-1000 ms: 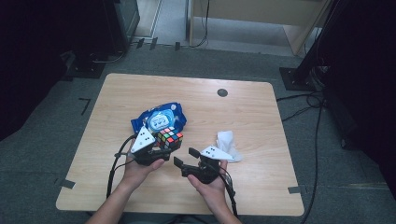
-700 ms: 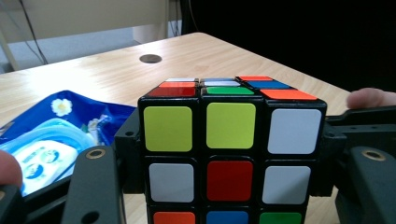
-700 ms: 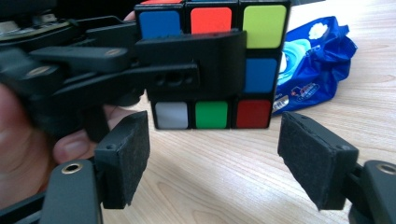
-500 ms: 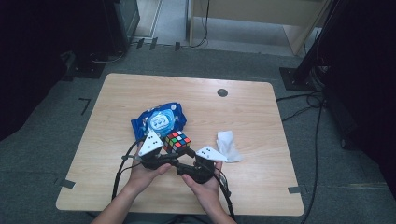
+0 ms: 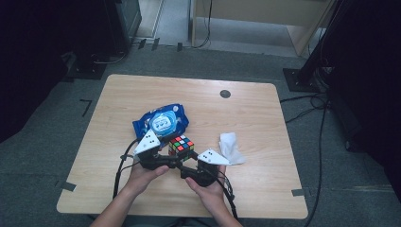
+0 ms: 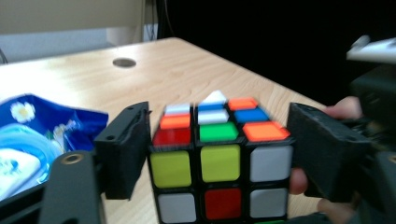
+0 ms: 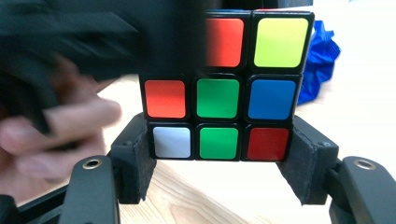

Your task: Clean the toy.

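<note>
With your right tongs (image 7: 219, 172) clenching the cube's (image 5: 181, 144) bottom layer at lower centre of the worktop (image 5: 255, 118), your left tongs (image 6: 219, 149) are just opening around it ungripped, risking a slip.

One puzzle cube (image 5: 181, 145), one blue packet (image 5: 161, 121), one crumpled white tissue (image 5: 230, 147), two grippers.

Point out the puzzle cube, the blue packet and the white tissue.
puzzle cube (image 5: 181, 144), high view, its top face.
blue packet (image 5: 161, 121), high view, the pale label at its middle.
white tissue (image 5: 230, 146), high view, its crumpled middle.
</note>
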Tool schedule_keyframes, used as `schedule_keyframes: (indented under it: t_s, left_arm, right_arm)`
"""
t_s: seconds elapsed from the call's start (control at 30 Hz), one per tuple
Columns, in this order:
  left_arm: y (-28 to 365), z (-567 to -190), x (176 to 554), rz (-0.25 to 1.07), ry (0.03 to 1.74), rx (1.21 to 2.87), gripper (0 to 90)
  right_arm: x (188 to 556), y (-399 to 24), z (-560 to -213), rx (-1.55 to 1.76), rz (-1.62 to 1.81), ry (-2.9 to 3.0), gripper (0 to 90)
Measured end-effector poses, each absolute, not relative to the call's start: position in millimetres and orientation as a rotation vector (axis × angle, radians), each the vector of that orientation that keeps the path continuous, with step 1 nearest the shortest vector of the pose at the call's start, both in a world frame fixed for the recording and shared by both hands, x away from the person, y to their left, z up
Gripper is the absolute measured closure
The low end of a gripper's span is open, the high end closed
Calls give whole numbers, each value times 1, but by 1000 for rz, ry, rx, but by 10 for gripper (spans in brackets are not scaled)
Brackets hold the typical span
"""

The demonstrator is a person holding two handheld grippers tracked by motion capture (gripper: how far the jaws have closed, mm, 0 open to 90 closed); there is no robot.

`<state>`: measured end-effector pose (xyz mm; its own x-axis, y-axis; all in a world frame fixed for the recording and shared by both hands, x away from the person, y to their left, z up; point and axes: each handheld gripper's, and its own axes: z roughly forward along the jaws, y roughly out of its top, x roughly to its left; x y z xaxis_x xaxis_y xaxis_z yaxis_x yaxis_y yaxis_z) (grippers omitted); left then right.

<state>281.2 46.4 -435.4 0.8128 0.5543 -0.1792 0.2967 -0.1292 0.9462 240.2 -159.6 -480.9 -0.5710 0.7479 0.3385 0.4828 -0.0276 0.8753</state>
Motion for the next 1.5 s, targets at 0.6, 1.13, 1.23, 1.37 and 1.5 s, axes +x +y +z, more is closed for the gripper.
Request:
schedule_keyframes:
  t_s: [0.6,1.13,1.23,1.37,1.5]
  left_arm:
    - [49,-453,271,623,378,1972,178]
    - [21,-466,250,866,168,2088,214]
    - [17,-468,248,860,157,2085,263]
    - [13,-471,246,865,136,2082,329]
    - [15,-470,247,840,161,2066,342]
  right_arm:
    - [257,-217,-441,1386,1557,2201,344]
    - [258,-208,-437,1399,1485,2436,345]
    - [258,-203,-439,1391,1479,2453,344]
    - [258,-201,-441,1405,1488,2455,343]
    - [262,-207,-442,1433,1556,2435,338]
